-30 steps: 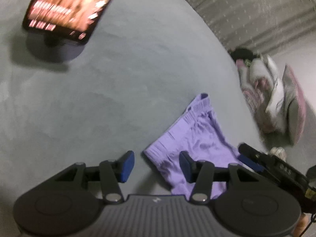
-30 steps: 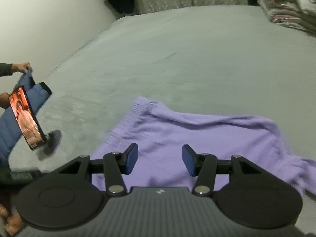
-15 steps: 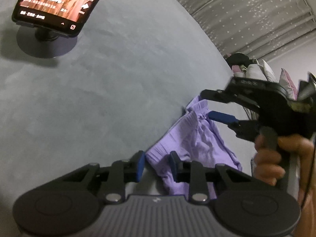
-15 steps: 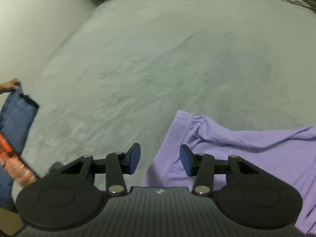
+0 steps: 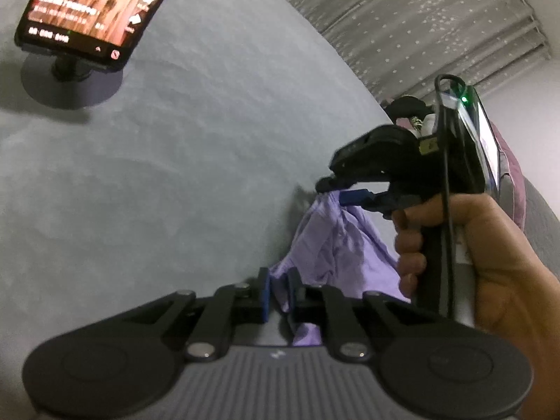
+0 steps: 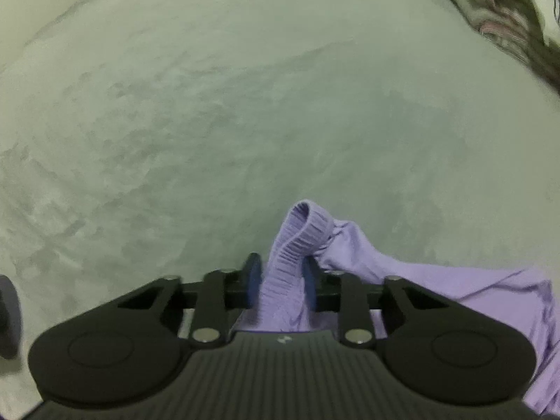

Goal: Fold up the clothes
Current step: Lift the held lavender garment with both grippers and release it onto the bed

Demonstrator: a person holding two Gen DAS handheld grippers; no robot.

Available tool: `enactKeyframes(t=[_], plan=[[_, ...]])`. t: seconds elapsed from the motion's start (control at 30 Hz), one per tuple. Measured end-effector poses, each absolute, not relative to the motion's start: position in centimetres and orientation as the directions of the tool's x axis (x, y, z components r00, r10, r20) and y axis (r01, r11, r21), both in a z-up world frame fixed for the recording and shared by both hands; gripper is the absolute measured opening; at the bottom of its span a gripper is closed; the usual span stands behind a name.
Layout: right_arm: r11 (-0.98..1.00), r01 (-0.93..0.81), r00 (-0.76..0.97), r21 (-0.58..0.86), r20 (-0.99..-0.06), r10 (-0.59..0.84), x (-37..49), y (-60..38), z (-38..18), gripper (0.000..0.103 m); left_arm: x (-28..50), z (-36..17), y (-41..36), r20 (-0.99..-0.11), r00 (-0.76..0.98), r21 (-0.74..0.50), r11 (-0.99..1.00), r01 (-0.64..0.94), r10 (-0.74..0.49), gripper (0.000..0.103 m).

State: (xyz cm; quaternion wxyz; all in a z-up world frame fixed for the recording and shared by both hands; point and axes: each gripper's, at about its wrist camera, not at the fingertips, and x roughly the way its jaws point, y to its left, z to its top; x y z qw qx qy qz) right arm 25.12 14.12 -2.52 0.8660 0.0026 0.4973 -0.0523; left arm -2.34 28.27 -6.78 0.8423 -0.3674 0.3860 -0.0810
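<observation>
There is one purple garment [image 5: 336,245] on the grey bed [image 5: 175,175], and I have two grippers on it. My left gripper [image 5: 278,295] has its blue pads pinched tight on the near edge of the cloth, with hardly a gap between them. My right gripper [image 6: 281,285] is closing its jaws on the ribbed waistband [image 6: 297,241], which stands up in a loop between the pads; the pads look to be touching the band on both sides.

The left wrist view alone shows my right hand [image 5: 490,262] around the right gripper's handle, off to the right, and that hand and tool cover much of the garment's right side. Far left in that view stands one phone [image 5: 94,10] with a lit screen on a round stand [image 5: 70,84], with a dotted curtain [image 5: 420,28] at the far edge.

The right wrist view alone shows the garment spreading away to the near right, and one pile of folded clothes [image 6: 507,10] at the far right corner of the bed.
</observation>
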Motion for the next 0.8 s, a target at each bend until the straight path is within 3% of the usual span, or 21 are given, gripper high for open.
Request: enactKeyframes(t=[0.13,0.37,0.6,0.8], plan=[[0.997,0.068,0.535,-0.024,-0.843,-0.057,24.8,13.2,-1.5,0.010,-2.6,-6.0,29.0,-0.569,0.729,-0.664,0.735,-0.135,-0.380,0.004],[0.998,0.011,0.609,0.054,-0.792,0.036,24.7,13.6,0.9,0.009,-3.9,-3.5,29.2,-0.550,0.811,-0.526,0.837,-0.150,-0.200,0.003],[0.990,-0.078,0.653,0.114,-0.745,0.137,25.2,16.8,2.2,0.009,-4.8,-2.2,31.5,-0.518,0.854,-0.470,0.849,-0.243,-0.043,0.003],[0.981,-0.132,0.647,0.139,-0.738,0.192,25.6,19.3,1.7,0.009,-4.1,-2.8,32.6,-0.579,0.815,-0.426,0.850,-0.311,0.008,0.003]])
